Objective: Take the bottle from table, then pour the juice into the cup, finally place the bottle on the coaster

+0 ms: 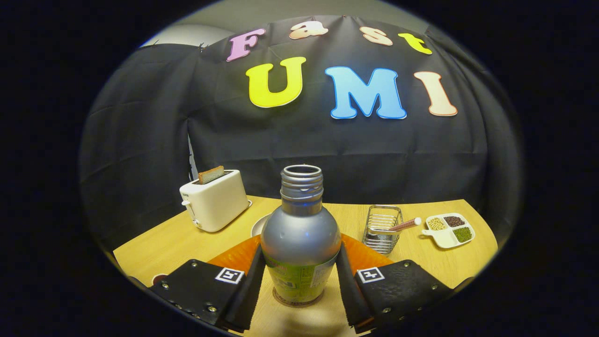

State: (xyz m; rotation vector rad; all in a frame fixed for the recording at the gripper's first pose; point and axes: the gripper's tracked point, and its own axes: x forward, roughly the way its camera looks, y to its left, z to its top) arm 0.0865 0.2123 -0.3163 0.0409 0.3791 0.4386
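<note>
claw [299, 281] around the bottle [300, 243] on the coaster [281, 299]

the fingers flank the uncapped bottle close on both sides; whether they press it cannot be told. the bottle stands upright on the coaster between them. beyond them lie an orange mat [238, 255], a toaster [215, 201] ahead-left, a wire basket [383, 229] and a divided dish [449, 229] ahead-right, all on the wooden table [178, 238].

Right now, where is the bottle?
In the gripper view the bottle stands upright on a coaster between the two fingers of the gripper, with the toaster beyond.
</note>
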